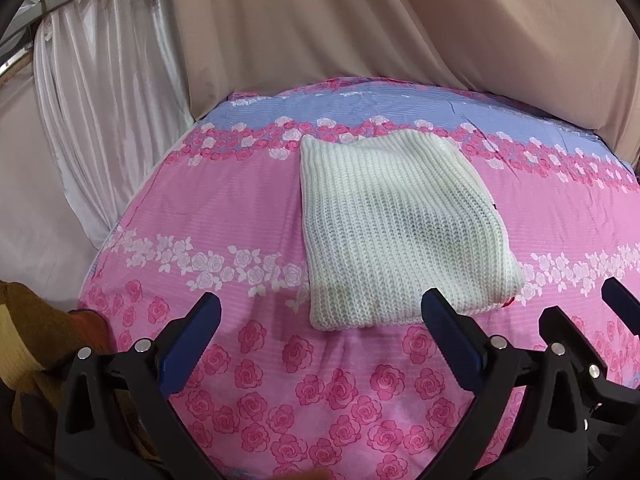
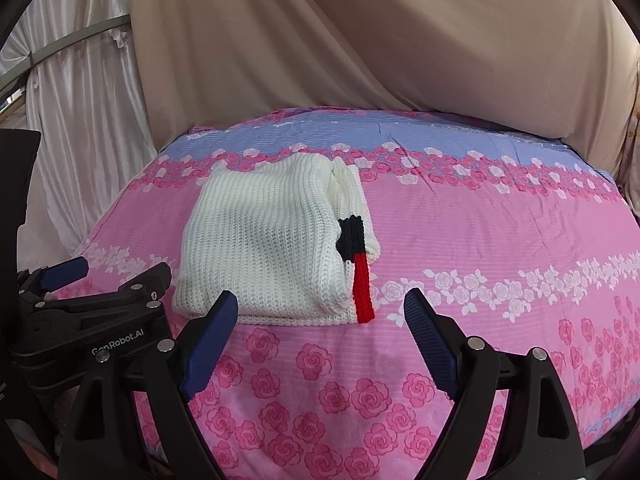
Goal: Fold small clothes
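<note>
A pink rose-print sheet [image 1: 248,208] covers the bed, with beige drapes [image 1: 360,20] behind. The white knit sweater [image 1: 400,236] lies folded in a neat rectangle mid-bed, a navy-and-red strip [image 2: 362,284] showing along its right edge. The left gripper [image 1: 320,312] and right gripper [image 2: 320,308] hover just short of its near edge, both spread wide, holding nothing.
</note>
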The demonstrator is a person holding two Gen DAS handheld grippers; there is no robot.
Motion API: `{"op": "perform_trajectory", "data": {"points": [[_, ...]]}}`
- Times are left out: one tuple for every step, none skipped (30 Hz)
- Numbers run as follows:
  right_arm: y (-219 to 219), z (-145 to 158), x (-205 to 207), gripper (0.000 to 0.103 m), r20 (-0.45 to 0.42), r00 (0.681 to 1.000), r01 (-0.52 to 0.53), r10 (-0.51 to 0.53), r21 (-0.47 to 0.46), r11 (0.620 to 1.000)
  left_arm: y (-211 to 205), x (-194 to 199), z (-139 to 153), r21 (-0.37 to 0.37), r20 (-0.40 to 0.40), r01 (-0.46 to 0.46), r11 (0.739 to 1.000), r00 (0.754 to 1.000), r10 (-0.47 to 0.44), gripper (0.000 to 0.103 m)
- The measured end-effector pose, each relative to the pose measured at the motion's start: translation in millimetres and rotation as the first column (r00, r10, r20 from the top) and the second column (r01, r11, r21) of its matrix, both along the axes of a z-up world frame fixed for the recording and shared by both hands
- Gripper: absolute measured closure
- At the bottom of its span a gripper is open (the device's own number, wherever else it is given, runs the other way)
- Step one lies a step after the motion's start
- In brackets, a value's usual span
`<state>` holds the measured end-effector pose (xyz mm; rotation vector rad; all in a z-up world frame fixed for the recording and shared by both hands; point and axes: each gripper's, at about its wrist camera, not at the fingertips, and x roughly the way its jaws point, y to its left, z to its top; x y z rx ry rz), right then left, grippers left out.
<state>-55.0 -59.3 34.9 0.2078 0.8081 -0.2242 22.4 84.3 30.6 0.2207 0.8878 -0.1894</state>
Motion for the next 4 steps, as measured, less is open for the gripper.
{"op": "perform_trajectory", "data": {"points": [[-0.2, -0.2, -0.7, 0.020, -0.001, 1.000, -0.001, 0.001, 0.000, 1.000, 0.1, -1.2, -0.5, 0.002, 0.000, -0.002, 1.000, 1.000, 0.002, 0.005], [0.0, -0.5, -1.1, 0.020, -0.001, 1.000, 0.000, 0.000, -0.001, 1.000, -0.2, -1.8, -0.9, 0.004, -0.001, -0.004, 1.000, 1.000, 0.004, 0.005], [-0.5, -0.8, -1.8, 0.020, -0.001, 1.000, 0.000, 0.000, 0.000, 1.000, -0.3, -2.2, -1.4, 0.003, -0.003, -0.004, 1.000, 1.000, 0.004, 0.005], [-0.1, -0.8, -1.7, 0.020, -0.001, 1.000, 0.000, 0.000, 0.000, 1.000, -0.2, -2.7, -1.7, 0.004, -0.005, -0.005, 1.000, 1.000, 0.005, 0.005]]}}
